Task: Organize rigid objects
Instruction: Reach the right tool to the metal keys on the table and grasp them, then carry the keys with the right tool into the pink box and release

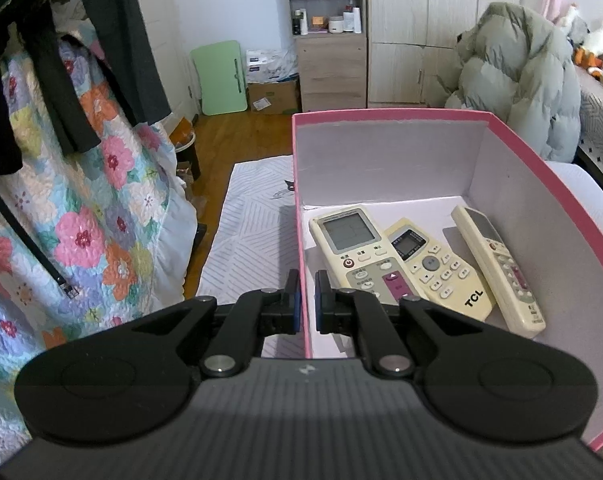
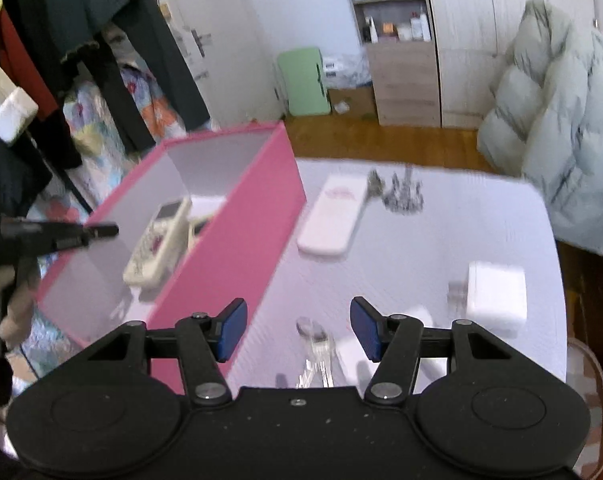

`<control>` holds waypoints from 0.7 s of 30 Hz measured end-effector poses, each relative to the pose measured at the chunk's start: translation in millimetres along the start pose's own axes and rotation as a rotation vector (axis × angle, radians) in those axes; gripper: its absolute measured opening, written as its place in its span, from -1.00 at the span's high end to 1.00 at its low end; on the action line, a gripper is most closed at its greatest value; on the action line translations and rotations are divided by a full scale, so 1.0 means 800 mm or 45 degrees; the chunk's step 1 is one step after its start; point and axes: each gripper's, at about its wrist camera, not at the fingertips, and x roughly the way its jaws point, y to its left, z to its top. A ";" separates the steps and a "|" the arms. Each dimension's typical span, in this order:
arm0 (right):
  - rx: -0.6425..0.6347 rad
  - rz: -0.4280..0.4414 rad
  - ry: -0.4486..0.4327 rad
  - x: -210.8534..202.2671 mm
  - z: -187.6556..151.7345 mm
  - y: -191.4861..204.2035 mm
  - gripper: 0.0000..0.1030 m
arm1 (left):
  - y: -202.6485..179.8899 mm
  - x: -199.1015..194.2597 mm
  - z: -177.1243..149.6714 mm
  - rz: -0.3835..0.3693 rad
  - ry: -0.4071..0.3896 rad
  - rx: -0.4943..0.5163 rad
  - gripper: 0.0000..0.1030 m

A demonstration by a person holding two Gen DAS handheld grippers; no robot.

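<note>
Three remotes (image 1: 405, 264) are already lying in the pink box (image 1: 385, 114), whose wall the left gripper (image 1: 307, 300) is pinching, while the right gripper (image 2: 298, 328), spread wide, is likely heading for the white remote (image 2: 333, 216) on the table (image 2: 441, 240).

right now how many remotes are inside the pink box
3, side by side on the floor of the pink box: large-screen remote on the left, TCL remote in the middle, slim remote along the right wall. None seem hidden.

One pink box (image 1: 549, 168) holds three remotes (image 1: 361, 256); a fourth remote (image 2: 333, 216) lies outside.
</note>
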 end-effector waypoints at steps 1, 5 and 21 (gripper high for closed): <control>0.010 0.012 0.023 0.003 -0.006 -0.002 -0.21 | -0.001 -0.001 -0.001 0.003 -0.012 0.007 0.89; -0.026 0.032 0.102 0.022 -0.024 0.001 -0.20 | -0.006 -0.001 0.000 0.033 -0.009 0.047 0.89; -0.246 0.030 -0.094 0.079 -0.012 0.003 0.88 | -0.011 -0.004 0.001 0.058 -0.009 0.059 0.93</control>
